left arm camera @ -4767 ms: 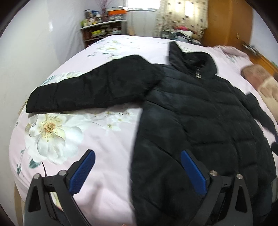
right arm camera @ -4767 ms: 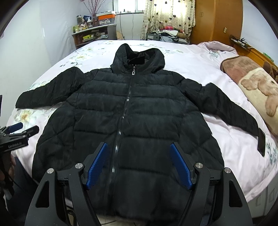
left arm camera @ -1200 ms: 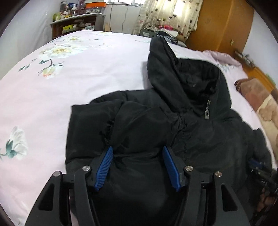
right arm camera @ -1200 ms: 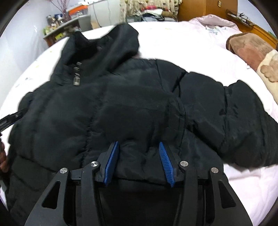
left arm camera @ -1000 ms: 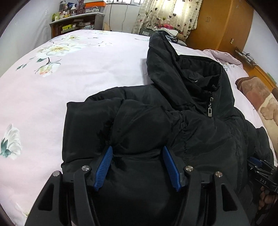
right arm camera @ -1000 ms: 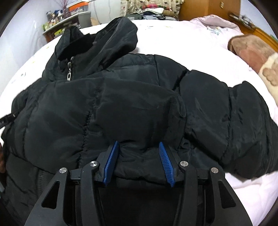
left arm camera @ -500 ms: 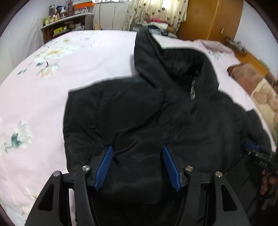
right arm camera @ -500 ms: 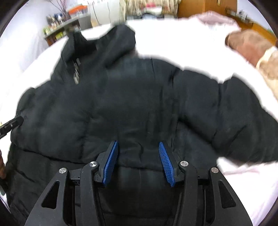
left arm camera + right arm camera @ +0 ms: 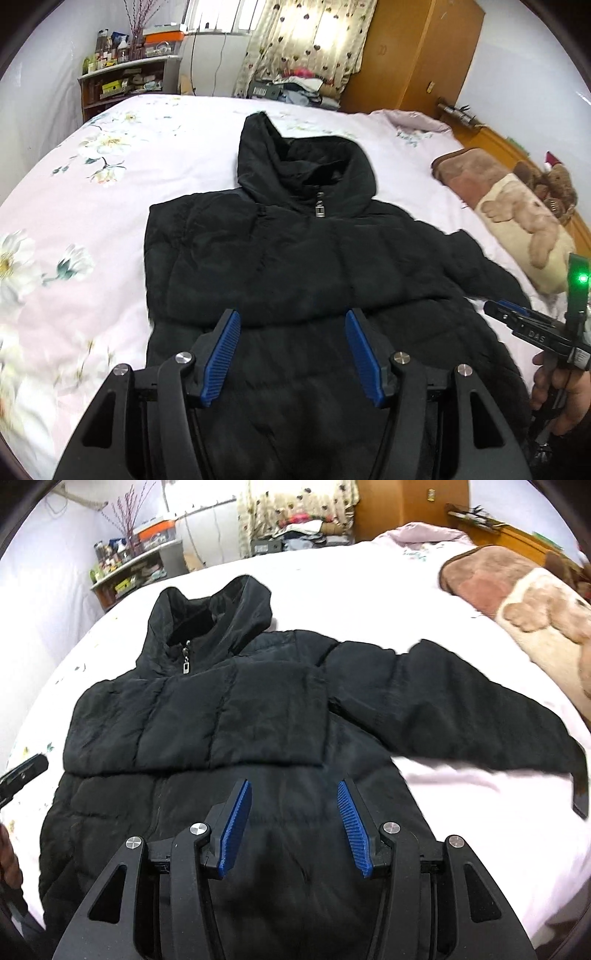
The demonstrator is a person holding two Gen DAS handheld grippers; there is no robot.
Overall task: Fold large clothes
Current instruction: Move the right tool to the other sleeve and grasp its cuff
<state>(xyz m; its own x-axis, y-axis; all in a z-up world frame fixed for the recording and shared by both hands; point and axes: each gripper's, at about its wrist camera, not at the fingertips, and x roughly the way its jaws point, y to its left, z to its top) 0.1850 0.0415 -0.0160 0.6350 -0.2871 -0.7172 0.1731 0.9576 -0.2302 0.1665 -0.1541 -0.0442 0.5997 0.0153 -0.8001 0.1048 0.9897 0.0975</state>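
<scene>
A black hooded puffer jacket [image 9: 295, 258] lies front up on the bed, hood pointing away. Its left sleeve [image 9: 207, 258] is folded across the chest. The other sleeve [image 9: 461, 705] still stretches out to the right on the sheet. My left gripper [image 9: 291, 325] is open and empty, hovering above the jacket's lower front just below the folded sleeve's edge. My right gripper [image 9: 293, 794] is open and empty above the same area; it also shows at the right edge of the left wrist view [image 9: 535, 328].
The bed [image 9: 92, 192] has a pink floral sheet. A brown and cream bear blanket [image 9: 524, 602] lies at the right side. A cluttered shelf [image 9: 125, 81] and a wooden wardrobe [image 9: 417, 55] stand beyond the bed. A dark phone-like item [image 9: 580, 775] lies by the right sleeve's cuff.
Both grippers let go of the jacket fabric and pulled back and up. The left sleeve now lies flat across the chest.
</scene>
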